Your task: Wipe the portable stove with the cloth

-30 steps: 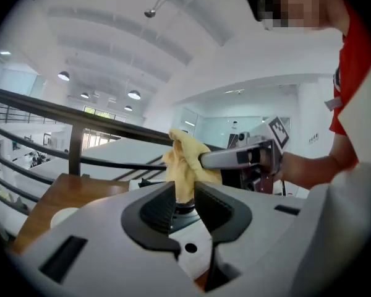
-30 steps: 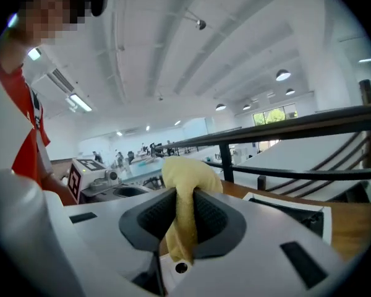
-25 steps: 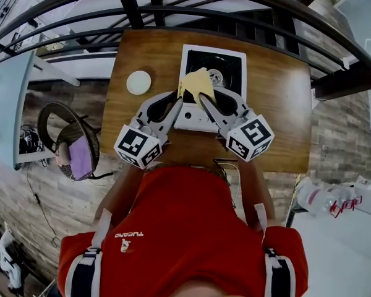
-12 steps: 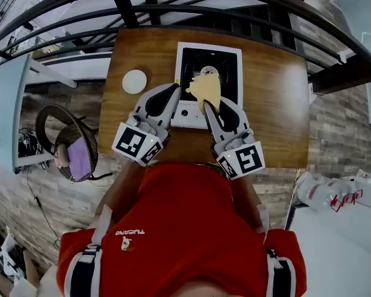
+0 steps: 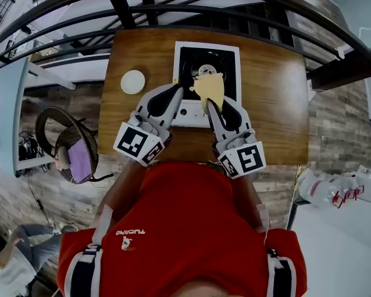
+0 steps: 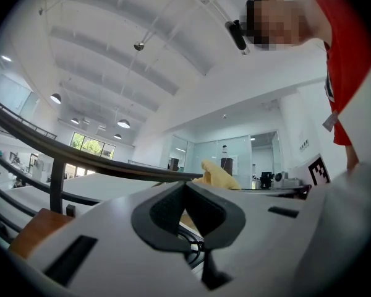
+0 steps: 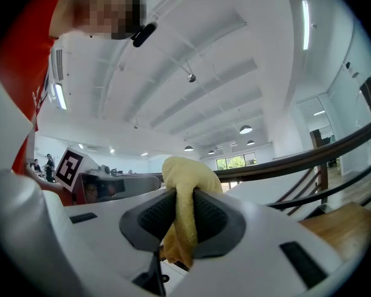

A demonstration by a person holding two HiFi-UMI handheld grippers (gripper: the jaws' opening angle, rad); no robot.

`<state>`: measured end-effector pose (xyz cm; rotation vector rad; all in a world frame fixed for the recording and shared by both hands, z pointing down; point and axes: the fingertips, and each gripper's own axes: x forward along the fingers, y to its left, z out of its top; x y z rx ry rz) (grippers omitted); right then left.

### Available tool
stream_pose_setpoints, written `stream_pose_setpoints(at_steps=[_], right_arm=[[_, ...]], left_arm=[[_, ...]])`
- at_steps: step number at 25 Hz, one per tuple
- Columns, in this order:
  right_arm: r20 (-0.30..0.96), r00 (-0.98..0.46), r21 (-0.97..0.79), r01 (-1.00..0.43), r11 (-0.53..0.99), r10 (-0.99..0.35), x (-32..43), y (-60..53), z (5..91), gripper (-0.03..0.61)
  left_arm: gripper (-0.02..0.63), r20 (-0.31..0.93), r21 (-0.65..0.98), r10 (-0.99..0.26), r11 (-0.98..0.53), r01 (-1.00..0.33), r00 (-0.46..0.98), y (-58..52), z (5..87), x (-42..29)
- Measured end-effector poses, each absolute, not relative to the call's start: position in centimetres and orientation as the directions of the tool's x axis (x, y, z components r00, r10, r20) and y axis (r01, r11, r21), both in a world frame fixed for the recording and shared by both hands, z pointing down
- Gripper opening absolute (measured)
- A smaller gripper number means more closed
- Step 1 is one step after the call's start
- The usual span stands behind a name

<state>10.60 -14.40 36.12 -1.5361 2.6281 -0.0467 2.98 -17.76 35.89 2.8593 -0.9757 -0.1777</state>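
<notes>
Holding the cloth (image 5: pixel 210 86), the right tongs (image 5: pixel 206 105) are clamped on a bunched yellow fold. In the right gripper view the cloth (image 7: pixel 184 184) is pinched between both pads, with a lump sticking out above the tips and a tail hanging below. Left tongs (image 5: pixel 179 91) are closed tip to tip with nothing between them. In the left gripper view the cloth (image 6: pixel 220 176) shows just past them, to the right. Both tongs reach over the stove (image 5: pixel 187 114) from its near edge, left at its left front, right at its middle. Cloth is over the black top, just in front of the burner (image 5: pixel 203 70); can't tell if it touches. Stove stands on a wooden surface (image 5: pixel 269 104). White disc (image 5: pixel 133 81) lies left of it, apart. Dark railing (image 5: pixel 173 11) runs beyond.
</notes>
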Motion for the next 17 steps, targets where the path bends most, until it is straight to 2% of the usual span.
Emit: stream_pose_setpoints(at_steps=[17], right_arm=[[-0.058, -0.499, -0.075, -0.862, 0.502, -0.865, 10.78, -15.04, 36.38, 0.087]], left_arm=[[0.009, -0.053, 0.153, -0.601, -0.794, -0.589, 0.797, -18.55, 36.67, 3.36]])
